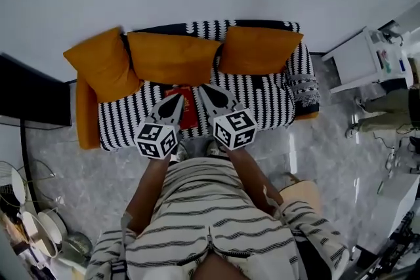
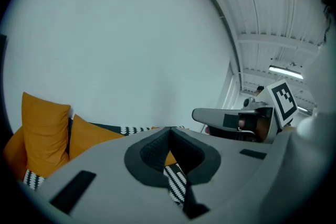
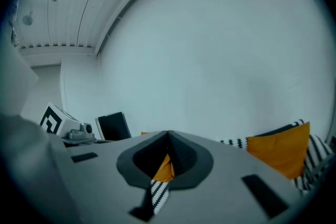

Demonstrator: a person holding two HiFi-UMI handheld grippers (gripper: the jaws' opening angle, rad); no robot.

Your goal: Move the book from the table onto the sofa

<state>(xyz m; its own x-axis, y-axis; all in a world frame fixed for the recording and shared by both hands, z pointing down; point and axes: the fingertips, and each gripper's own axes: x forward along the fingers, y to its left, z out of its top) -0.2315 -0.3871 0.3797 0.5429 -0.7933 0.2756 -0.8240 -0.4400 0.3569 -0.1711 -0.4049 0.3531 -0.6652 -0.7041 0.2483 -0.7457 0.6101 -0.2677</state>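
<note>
Shirt nearest — left gripper and right gripper hover closed and empty, since the book seemingly rests delivered on the sofa at twelve o'clock.

Black-striped cream shirt; grey hand-held grippers with black-and-white marker cubes.

sofa: woven cloth | cushions: matt cloth | floor: glossy, polished, stone-like | book: smooth cover

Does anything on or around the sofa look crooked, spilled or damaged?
Nothing looks spilled or damaged. The leftmost orange cushion sits tilted, leaning out over the armrest end of the sofa. The red book lies on the striped seat, which looks intended.
</note>
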